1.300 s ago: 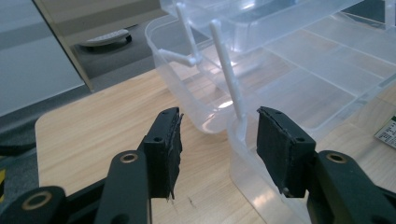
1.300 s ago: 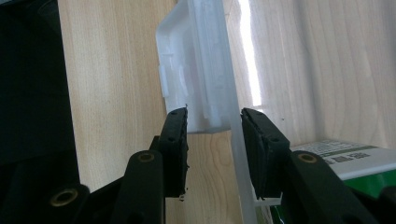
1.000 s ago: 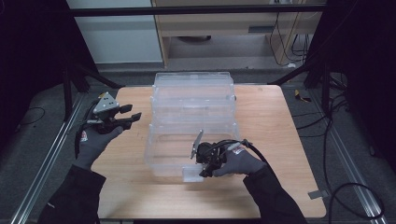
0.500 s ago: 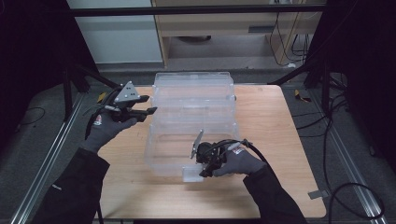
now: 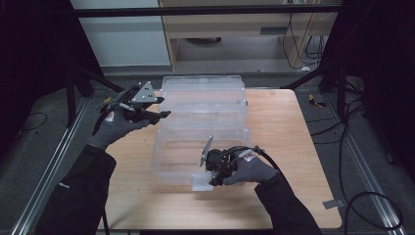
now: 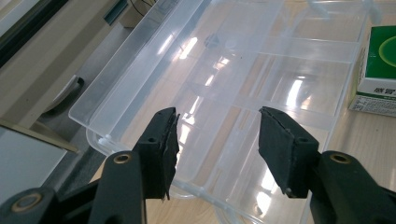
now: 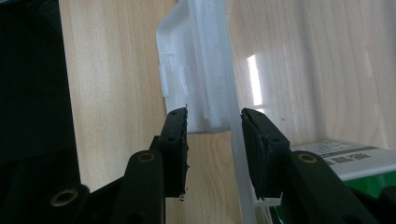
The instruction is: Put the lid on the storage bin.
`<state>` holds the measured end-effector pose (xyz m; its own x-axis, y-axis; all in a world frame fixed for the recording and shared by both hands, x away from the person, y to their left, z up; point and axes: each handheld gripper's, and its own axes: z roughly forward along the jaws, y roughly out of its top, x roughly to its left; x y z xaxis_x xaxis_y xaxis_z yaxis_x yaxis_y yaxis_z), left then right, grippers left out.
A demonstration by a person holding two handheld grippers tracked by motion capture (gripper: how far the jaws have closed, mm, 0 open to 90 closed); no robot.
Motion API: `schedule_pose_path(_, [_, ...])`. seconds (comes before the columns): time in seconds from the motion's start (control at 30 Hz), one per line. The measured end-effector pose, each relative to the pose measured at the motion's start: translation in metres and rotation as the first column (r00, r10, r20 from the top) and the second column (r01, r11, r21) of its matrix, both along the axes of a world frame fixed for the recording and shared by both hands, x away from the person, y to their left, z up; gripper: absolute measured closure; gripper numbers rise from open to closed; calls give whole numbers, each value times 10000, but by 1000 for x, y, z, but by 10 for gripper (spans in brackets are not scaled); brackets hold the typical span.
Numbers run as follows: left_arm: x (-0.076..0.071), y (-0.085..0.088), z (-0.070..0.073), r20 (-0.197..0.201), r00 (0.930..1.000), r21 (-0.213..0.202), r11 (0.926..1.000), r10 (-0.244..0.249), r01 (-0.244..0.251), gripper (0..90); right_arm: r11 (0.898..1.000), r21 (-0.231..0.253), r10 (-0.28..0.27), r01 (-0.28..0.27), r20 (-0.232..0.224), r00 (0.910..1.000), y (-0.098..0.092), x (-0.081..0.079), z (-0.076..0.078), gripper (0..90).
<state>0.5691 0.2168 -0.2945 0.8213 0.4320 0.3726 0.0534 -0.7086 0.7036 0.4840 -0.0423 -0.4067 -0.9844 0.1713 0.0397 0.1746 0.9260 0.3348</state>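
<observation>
While the right claw (image 5: 211,177) grips the clear box's (image 5: 203,105) front latch (image 7: 196,88), the left claw (image 5: 164,113) hovers wide beside its rim.

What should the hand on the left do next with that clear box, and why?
Probably bring the left gripper onto the clear box's far lid. Its jaws stand open just over that edge with nothing between them, while the right gripper clamps the front latch.

Clear plastic organizer box (image 5: 203,122) lies open on the wooden table (image 5: 293,147).
</observation>
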Motion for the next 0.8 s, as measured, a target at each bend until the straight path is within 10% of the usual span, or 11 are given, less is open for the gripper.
schedule_pose_path(0.8, [27, -33, -1, -209, 9974, 1616, 9842, -697, 721, 505, 10000, -2, 49, -49, -11, 10000, 0, 0, 0, 626])
